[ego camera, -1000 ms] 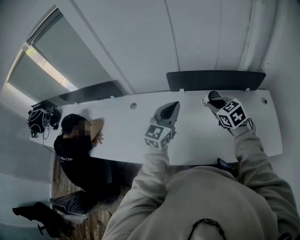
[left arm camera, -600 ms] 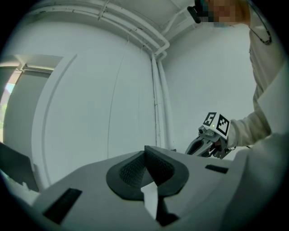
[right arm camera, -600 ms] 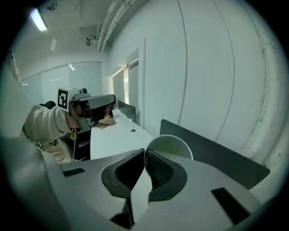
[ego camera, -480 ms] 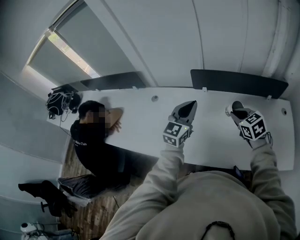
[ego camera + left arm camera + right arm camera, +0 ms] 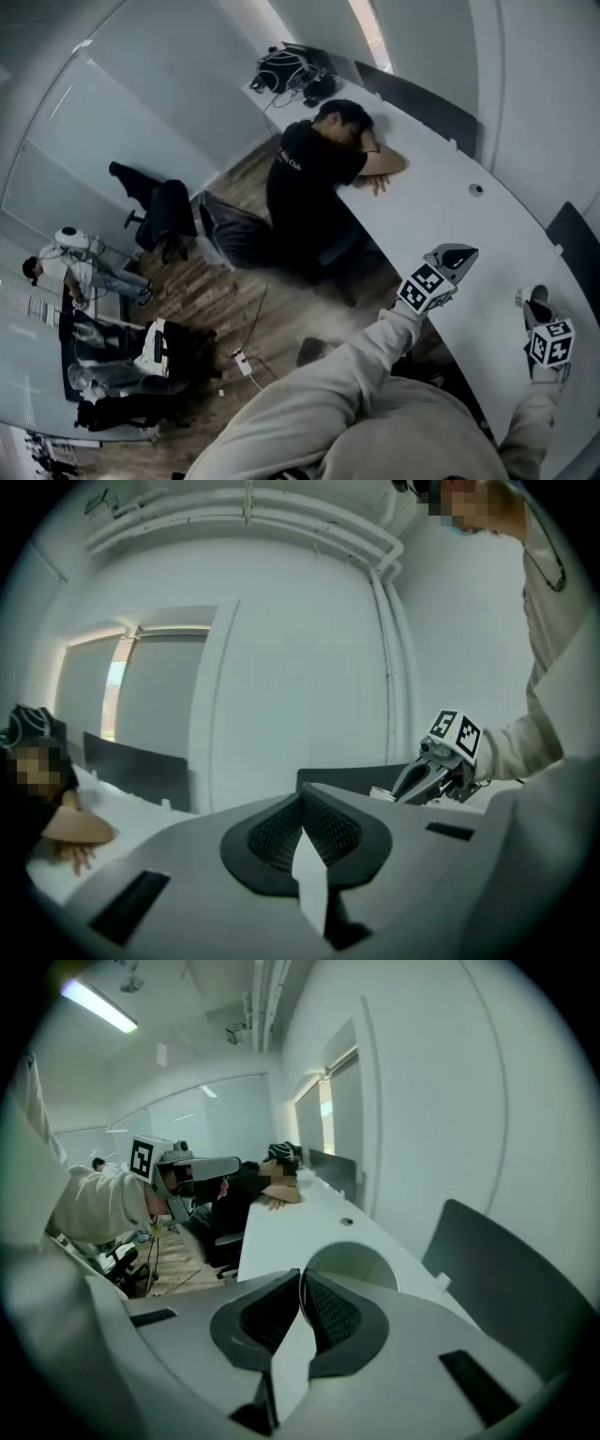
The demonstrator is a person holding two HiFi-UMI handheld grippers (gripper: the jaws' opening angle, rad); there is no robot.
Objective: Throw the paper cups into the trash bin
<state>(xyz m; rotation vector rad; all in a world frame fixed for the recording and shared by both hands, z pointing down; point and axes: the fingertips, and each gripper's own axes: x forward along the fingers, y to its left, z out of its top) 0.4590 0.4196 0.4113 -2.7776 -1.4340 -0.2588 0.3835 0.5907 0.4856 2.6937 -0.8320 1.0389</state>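
Observation:
A white paper cup (image 5: 352, 1262) hangs over the white desk (image 5: 450, 206), its open mouth facing the camera in the right gripper view. My right gripper (image 5: 301, 1275) is shut on its rim wall. The head view has this gripper (image 5: 536, 307) with the cup (image 5: 521, 299) at the lower right. My left gripper (image 5: 460, 251) is just left of it above the desk edge, jaws shut with nothing between them (image 5: 302, 795). In the left gripper view the right gripper (image 5: 441, 766) and the cup rim (image 5: 382, 793) show beyond it. No trash bin is recognisable.
A person (image 5: 323, 159) in a black shirt sleeps with head on the desk farther along. Beside them stand an office chair (image 5: 164, 211) and, on the desk end, a dark bag (image 5: 291, 66). Bags and gear (image 5: 141, 361) lie on the wooden floor. Dark panels (image 5: 422, 98) line the desk's back.
The head view has swung left, and the floor and room now show. Both grippers have slid to the lower right of the picture. The right gripper still holds the cup.

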